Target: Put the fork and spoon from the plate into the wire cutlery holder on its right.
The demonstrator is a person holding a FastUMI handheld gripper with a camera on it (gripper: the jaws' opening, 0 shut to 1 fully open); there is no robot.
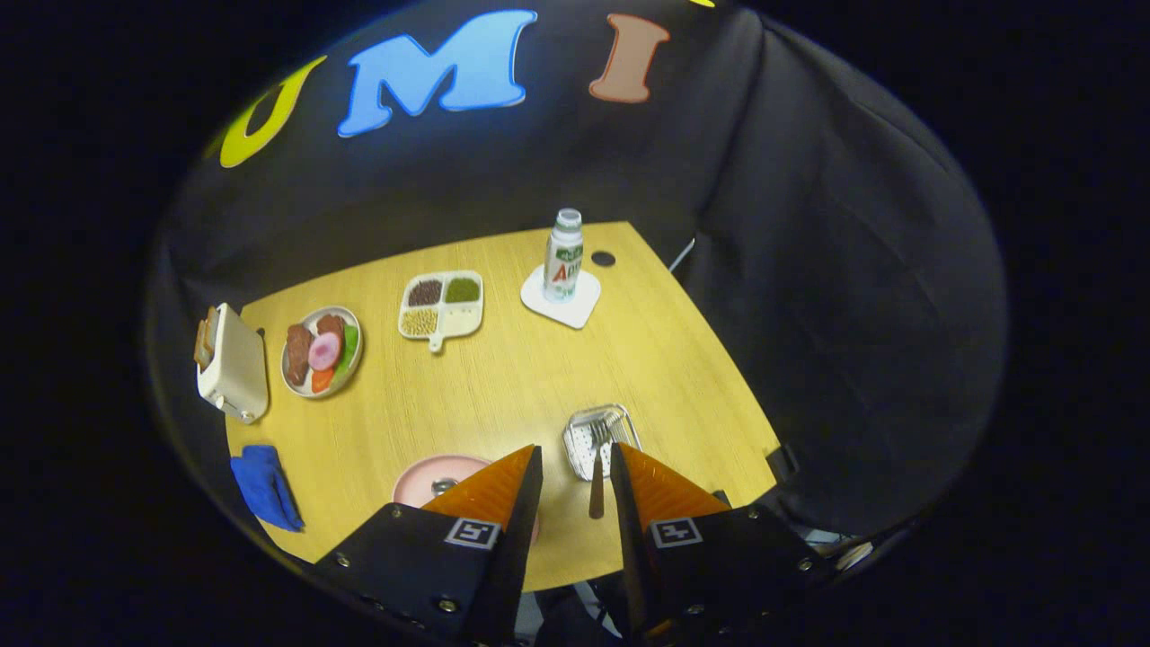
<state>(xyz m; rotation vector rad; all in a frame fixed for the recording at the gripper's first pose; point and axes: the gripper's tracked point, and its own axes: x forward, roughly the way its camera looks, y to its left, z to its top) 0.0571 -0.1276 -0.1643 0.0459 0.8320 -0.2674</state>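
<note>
— While your gripper (576, 460) hovers with fingers narrowly apart, where's the fork (600, 467)?
— Between them, untouched, tines in the holder (600, 438).
— The spoon (443, 486)?
— On the plate (422, 476), left of the holder.

Worktop (503, 377), near to far: plate (431, 474) with spoon (443, 486) on it, just left of the tool (575, 467); wire cutlery holder (600, 438) to the plate's right, just beyond the parted fingers, fork (597, 476) leaning in it, handle between them. Cloth (263, 486) at left; toaster (232, 364) behind it; food plate (322, 351), divided tray (441, 307), bottle (563, 256) on coaster (560, 298) rightward behind.
</note>
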